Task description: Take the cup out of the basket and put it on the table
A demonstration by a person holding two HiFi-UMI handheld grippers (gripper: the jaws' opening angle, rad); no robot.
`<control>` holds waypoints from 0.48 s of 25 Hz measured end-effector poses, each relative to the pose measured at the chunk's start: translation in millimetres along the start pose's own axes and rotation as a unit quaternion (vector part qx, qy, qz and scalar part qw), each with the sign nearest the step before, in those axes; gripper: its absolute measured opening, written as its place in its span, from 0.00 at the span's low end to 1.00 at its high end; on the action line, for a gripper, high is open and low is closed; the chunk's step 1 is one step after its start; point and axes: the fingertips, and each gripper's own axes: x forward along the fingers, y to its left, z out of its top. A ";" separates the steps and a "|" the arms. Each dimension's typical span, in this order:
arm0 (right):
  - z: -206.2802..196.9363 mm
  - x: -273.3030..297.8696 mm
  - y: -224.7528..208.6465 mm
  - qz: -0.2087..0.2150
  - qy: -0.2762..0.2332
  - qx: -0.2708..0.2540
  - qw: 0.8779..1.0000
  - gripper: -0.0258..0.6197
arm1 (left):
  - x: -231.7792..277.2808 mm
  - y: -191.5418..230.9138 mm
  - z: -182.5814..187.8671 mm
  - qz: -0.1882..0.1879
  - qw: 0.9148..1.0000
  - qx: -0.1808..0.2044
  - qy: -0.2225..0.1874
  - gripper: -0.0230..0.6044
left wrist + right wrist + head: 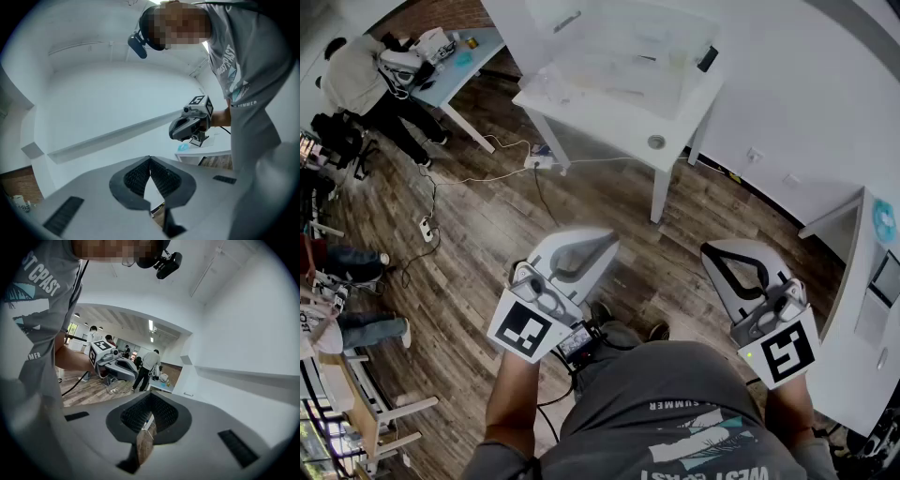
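Observation:
Both grippers are held close to the person's body, above a wooden floor. My left gripper (602,236) is shut with nothing between its jaws; in its own view the ribbed pads meet at the tip (150,159). My right gripper (719,249) is shut and empty as well (150,395). Each gripper shows in the other's view: the right one (190,124) and the left one (115,364). Far ahead, a translucent basket (619,42) stands on a white table (609,112). Glare washes out its contents, and I cannot make out a cup.
Cables and a power strip (427,227) lie on the floor to the left. A person (356,80) bends over a second table (464,61) at the upper left. A white counter (862,281) runs along the right, and seated people's legs (356,328) show at the far left.

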 end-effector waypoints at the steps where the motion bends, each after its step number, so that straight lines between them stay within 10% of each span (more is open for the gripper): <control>1: 0.7 -1.0 1.2 0.002 -0.001 -0.002 1.000 0.06 | -0.7 -2.6 1.2 -0.001 1.000 0.001 0.001 0.05; 12: 3.2 11.3 17.7 0.006 0.006 0.005 1.000 0.06 | -19.7 -7.2 -7.2 -0.009 1.000 -0.007 0.004 0.05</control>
